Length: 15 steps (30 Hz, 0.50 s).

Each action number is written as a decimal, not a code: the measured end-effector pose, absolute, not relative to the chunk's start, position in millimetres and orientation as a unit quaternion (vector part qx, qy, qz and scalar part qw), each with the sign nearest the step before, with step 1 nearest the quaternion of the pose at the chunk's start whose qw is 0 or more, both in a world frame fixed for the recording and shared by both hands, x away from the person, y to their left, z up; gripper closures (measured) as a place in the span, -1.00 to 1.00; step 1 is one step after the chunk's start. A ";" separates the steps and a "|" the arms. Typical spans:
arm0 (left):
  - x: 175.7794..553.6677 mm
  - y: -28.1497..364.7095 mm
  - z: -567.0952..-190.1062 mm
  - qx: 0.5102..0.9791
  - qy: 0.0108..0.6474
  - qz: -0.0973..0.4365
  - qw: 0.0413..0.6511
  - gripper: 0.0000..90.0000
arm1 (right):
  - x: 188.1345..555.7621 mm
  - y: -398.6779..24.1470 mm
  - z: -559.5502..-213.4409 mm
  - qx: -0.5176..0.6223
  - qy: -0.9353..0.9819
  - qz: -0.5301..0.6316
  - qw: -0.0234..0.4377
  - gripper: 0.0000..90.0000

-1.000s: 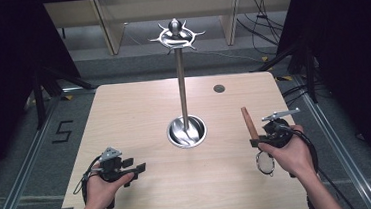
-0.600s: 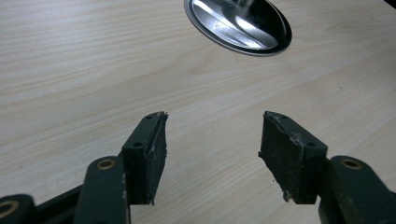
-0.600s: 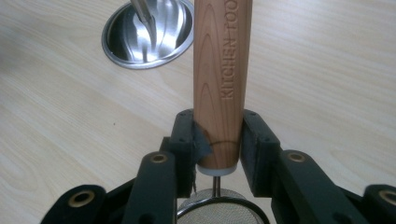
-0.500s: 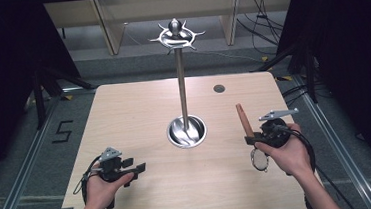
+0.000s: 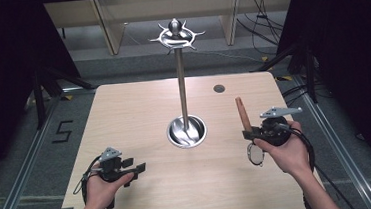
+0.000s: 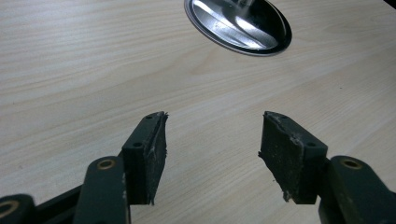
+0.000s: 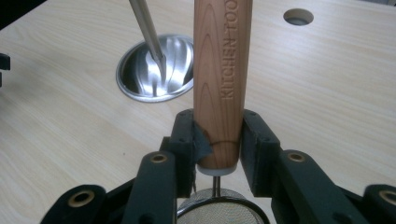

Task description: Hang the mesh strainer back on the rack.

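A small mesh strainer with a wooden handle [image 5: 243, 112] is clamped in my right gripper [image 5: 249, 132] at the table's right side. The handle [image 7: 222, 70], stamped KITCHEN TOOL, points away from me between the pads. The mesh bowl [image 7: 219, 211] hangs at the near end, seen as a ring [image 5: 255, 154] under the hand. A steel utensil stand [image 5: 181, 84] rises from a round dish base [image 5: 187, 132] at mid-table, with hooks at its top [image 5: 175, 34]. My left gripper [image 5: 136, 167] rests low at the front left, open and empty [image 6: 212, 149].
The wooden table [image 5: 134, 113] has a round cable hole [image 5: 219, 88] behind the right hand. The stand's base [image 6: 238, 23] lies ahead of the left jaws. Dark floor and rails border the table; shelving stands beyond the far edge.
My right gripper has shifted slightly left toward the stand with the strainer still clamped. The left hand has stayed put.
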<state>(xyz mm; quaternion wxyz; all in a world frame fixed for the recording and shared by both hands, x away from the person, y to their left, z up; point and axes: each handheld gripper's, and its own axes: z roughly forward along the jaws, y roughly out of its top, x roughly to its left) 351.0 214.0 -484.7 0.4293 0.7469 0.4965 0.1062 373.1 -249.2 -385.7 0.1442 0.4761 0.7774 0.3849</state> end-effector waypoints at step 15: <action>351.2 214.0 -484.5 0.748 0.496 0.107 0.427 -0.11 | 374.1 -246.8 -376.9 0.454 0.768 0.414 0.181 0.54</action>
